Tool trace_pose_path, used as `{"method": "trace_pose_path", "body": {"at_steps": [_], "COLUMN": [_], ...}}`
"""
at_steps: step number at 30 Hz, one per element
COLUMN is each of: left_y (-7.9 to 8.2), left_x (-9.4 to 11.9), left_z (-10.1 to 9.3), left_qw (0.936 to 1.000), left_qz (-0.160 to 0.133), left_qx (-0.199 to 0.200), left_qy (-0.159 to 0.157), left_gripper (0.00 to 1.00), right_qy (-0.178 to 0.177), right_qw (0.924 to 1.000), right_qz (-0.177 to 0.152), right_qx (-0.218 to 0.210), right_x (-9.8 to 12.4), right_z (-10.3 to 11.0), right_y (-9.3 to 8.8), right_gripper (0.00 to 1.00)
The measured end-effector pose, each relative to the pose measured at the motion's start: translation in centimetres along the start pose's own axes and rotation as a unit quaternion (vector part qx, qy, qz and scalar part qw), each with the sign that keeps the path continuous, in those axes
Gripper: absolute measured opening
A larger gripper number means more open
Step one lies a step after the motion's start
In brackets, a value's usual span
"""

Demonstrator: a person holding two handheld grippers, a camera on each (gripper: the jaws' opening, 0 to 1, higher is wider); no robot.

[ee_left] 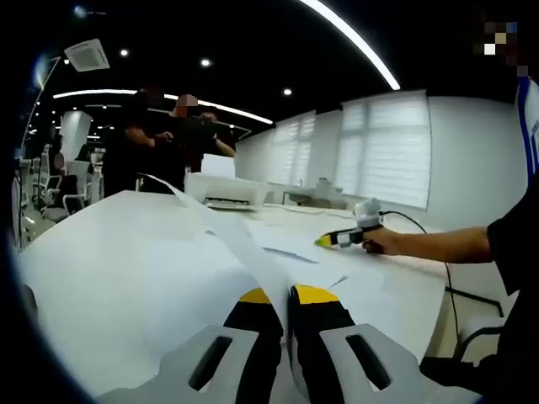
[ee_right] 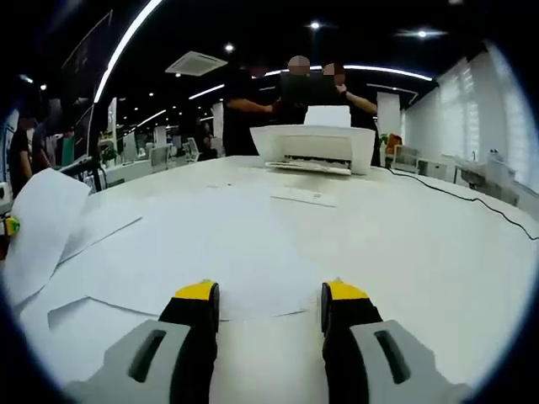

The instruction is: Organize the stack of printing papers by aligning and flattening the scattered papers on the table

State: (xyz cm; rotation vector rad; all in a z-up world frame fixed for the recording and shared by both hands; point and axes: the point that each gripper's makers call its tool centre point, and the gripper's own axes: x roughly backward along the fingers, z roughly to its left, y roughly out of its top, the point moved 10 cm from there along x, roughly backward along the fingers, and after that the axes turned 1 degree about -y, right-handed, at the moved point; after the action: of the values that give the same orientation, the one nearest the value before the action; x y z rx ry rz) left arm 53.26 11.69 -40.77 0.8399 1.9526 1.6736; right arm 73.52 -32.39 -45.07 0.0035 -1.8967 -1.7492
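In the left gripper view we look along our left gripper [ee_left: 286, 296], whose two yellow-tipped jaws rise from six o'clock and stand almost together. A lifted sheet of paper [ee_left: 221, 229] passes between them: it runs as a thin edge-on strip from the jaw tips up toward eleven o'clock, so the left gripper is pinching that sheet. Under it, the white table [ee_left: 101, 252] spreads from nine o'clock toward the centre, with more loose papers [ee_left: 290, 251] lying flat just past the jaw tips, toward one o'clock. At three o'clock our other hand [ee_left: 389, 241] holds the right gripper [ee_left: 323, 241], its yellow tip low over those papers; we cannot tell from here how wide it stands. A white printer [ee_left: 223, 192] sits at the far end of the table near twelve o'clock, and people [ee_left: 164, 139] stand behind it.

In the right gripper view the right gripper [ee_right: 269, 296] rises from six o'clock with its jaws wide apart and nothing between them. Flat sheets [ee_right: 227, 269] lie on the table directly ahead of and beneath the jaw tips, one edge curving between them. At nine o'clock the lifted sheet [ee_right: 38, 223] curls up off the table, with the left gripper [ee_right: 8, 225] just showing at the edge. The printer [ee_right: 318, 150] sits at twelve o'clock, a black cable [ee_right: 459, 198] trailing from it toward three o'clock.
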Motion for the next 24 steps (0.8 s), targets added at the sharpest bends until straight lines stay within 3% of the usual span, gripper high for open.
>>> {"method": "trace_pose_path", "body": {"at_steps": [5,8,12,14,24], "left_y": [0.0,-0.1,-0.1,-0.1,-0.2], "left_x": [0.0,0.0,0.0,0.0,-0.2], "left_z": [0.0,0.0,0.0,0.0,0.0], "left_qw": [1.0000,1.0000,1.0000,1.0000,1.0000], "left_qz": [-0.001,-0.001,-0.001,-0.001,-0.001], "left_qx": [-0.001,-0.001,-0.002,-0.003,0.003], "left_qy": [0.000,0.000,-0.001,-0.001,-0.003], "left_gripper": [0.08,0.08,0.08,0.08,0.08], "right_qy": [-0.007,0.004,0.003,0.017,0.032], "right_qw": [0.9999,0.9999,0.9999,0.9997,0.9968], "right_qz": [0.014,0.013,0.014,0.013,-0.049], "right_qx": [-0.005,-0.004,-0.008,-0.010,-0.054], "right_x": [-0.3,-0.2,-0.1,0.0,2.1], "right_z": [-0.1,0.2,0.6,0.5,0.7], "right_y": [0.3,0.3,0.3,0.4,2.3], "right_gripper": [0.40,0.20,0.15,0.00,0.00]}}
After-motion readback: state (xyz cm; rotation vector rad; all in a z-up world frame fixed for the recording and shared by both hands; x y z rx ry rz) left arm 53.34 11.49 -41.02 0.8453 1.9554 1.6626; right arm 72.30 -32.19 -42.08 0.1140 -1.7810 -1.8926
